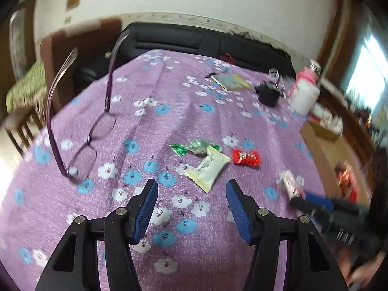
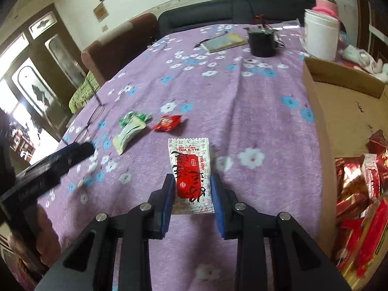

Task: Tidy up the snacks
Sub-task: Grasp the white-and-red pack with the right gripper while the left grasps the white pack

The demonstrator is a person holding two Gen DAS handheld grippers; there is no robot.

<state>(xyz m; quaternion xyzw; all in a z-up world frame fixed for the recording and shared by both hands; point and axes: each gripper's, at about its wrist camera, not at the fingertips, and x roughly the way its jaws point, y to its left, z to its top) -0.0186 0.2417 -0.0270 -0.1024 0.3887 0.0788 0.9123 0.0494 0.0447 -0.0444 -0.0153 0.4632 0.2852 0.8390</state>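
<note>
1. Right gripper (image 2: 192, 189): jaws pinching the white-and-red snack packet (image 2: 190, 169) lying flat on the tabletop (image 2: 218, 92), beside the cardboard box (image 2: 322, 145).
2. Left gripper (image 1: 191, 208): jaws spread, empty, above the tabletop.

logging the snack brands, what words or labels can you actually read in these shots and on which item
"ALL'S WELL": printed upside down on the white and red packet between the right gripper jaws.
Black brush characters on that packet: not readable.
Cream wrapper: print too blurred.
Red candy and green candy: no legible text.
Red packs in the cardboard box: lettering too blurred.
</note>
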